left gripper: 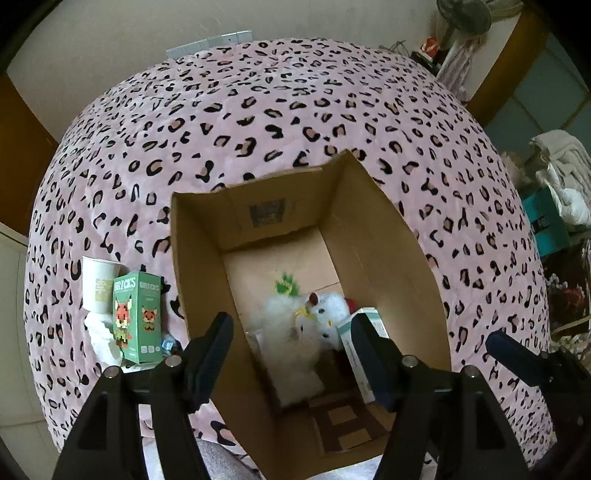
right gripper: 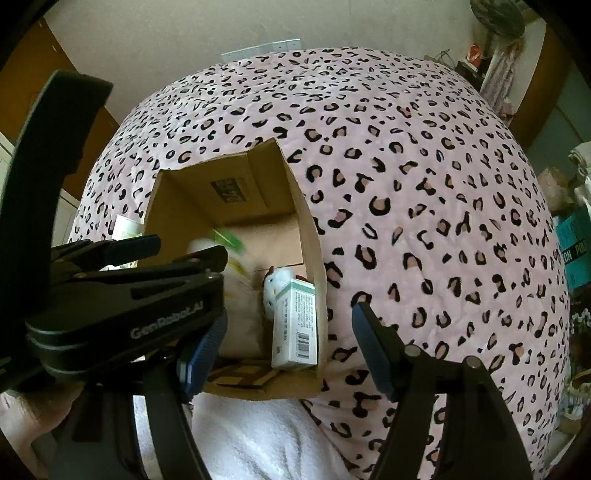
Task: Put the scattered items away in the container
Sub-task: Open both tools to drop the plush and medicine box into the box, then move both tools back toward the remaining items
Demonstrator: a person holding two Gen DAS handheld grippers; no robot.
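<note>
An open cardboard box (left gripper: pixel 373 236) stands on a pink leopard-print blanket. Inside it lie a white plush toy (left gripper: pixel 295 325) with a green tuft and a white-green carton (left gripper: pixel 364 354). Left of the box stand a green "BRICKS" box (left gripper: pixel 138 317), a white paper cup (left gripper: pixel 96 282), a crumpled tissue (left gripper: pixel 101 338) and a small blue item (left gripper: pixel 168 345). My left gripper (left gripper: pixel 291 350) is open and empty above the box's near end. My right gripper (right gripper: pixel 288 343) is open and empty over the box's (right gripper: pixel 314 254) near right corner, above the carton (right gripper: pixel 295 325). The left gripper (right gripper: pixel 162 251) shows there too.
The blanket (left gripper: pixel 258 110) covers a bed with room behind and right of the box. A fan (left gripper: pixel 461 22), a pile of white cloth (left gripper: pixel 565 173) and a teal box (left gripper: pixel 546 221) stand at the right. A white towel (right gripper: pixel 266 439) lies near me.
</note>
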